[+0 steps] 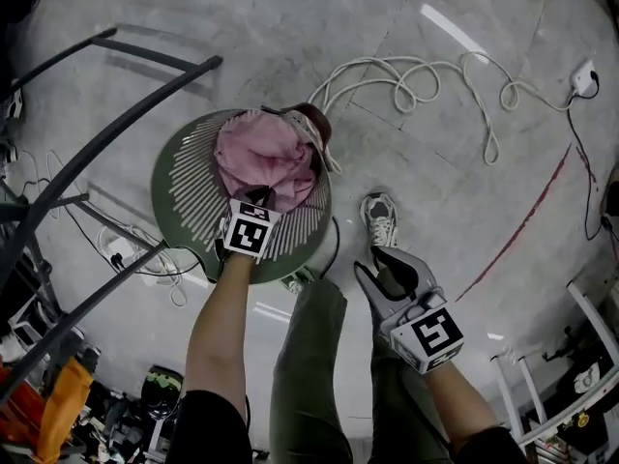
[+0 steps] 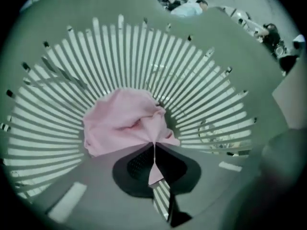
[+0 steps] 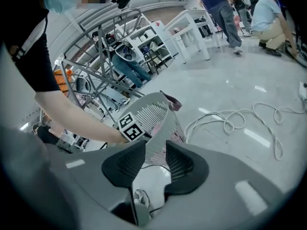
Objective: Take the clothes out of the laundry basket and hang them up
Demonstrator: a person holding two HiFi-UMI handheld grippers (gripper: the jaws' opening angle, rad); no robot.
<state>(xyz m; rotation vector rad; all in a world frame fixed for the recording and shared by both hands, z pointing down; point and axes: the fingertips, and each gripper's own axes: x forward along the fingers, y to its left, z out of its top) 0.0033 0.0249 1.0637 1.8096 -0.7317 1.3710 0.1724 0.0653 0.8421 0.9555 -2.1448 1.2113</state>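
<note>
The left gripper [image 1: 259, 206] points steeply down into the basket [image 1: 179, 187]; in its own view the left gripper [image 2: 154, 150] has its pads pressed together on a thin fold of the pink garment [image 2: 122, 121], a small tail of cloth hanging out below them. The rest of the pink garment [image 1: 266, 153] lies bunched inside the basket, toward its 1 o'clock side; from overhead the pinch itself is hidden behind the marker cube [image 1: 253, 232].

The right gripper [image 1: 372, 264] hangs at 5 o'clock from the basket, near the shoe [image 1: 379, 216]; in its own view the right gripper [image 3: 154, 152] has its jaws partly apart with nothing held, only the basket [image 3: 153, 114] and floor showing through the gap.

A dark red piece [image 1: 314, 119] sits on the rim at 12 o'clock; perhaps another garment, I can't tell. The rack [image 1: 106, 133] is cut off at 9 o'clock; a white cable [image 1: 416, 80] loops at 1 o'clock. Only the right gripper view shows people [image 3: 225, 8] across the room.
</note>
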